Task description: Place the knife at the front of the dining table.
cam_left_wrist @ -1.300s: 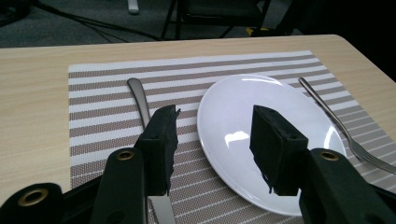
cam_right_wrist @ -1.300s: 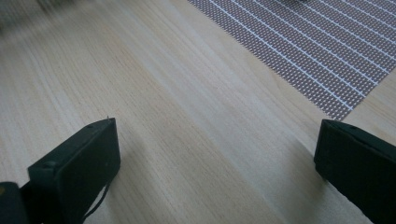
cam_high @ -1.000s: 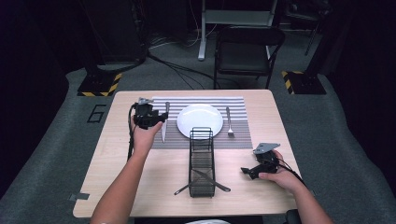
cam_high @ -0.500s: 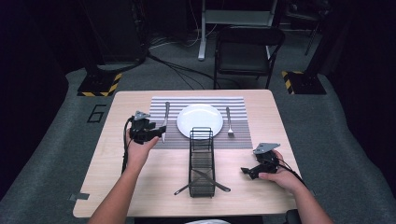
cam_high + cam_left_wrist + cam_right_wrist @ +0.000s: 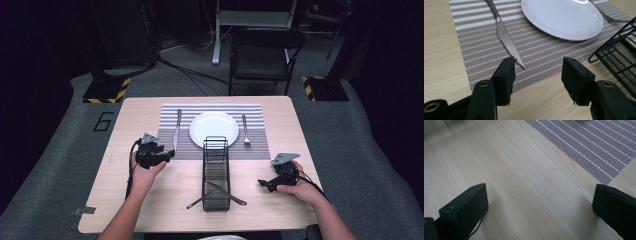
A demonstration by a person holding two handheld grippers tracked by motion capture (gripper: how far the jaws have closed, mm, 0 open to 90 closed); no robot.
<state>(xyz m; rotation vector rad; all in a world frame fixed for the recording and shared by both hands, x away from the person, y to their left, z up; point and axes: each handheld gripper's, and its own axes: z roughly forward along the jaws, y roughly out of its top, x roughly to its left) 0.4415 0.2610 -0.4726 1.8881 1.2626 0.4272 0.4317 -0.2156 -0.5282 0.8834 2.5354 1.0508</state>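
A striped placemat (image 5: pixel 260 146) holds a white plate (image 5: pixel 214 129), with a knife (image 5: pixel 176 131) to its left and a fork (image 5: pixel 245 131) to its right. My left gripper (image 5: pixel 169 154) hovers low at the mat's front left corner. Its jaws have just been opening and stand open with nothing between them. In the left gripper view, the left gripper (image 5: pixel 537 72) points at the knife tip (image 5: pixel 520 62) and the plate (image 5: pixel 561 17). My right gripper (image 5: pixel 262 182) rests near the front right of the table, open wide over bare wood (image 5: pixel 524 182).
A black wire basket (image 5: pixel 216 172) stands in front of the plate, between my two hands. Two metal utensils (image 5: pixel 220 192) lie crossed in its near end and poke out of it. A black chair (image 5: pixel 265 50) stands beyond the wooden table (image 5: pixel 125 125).
My left hand has come down and toward the front of the table, from beside the knife handle to the mat's front left corner. The right hand has stayed put.
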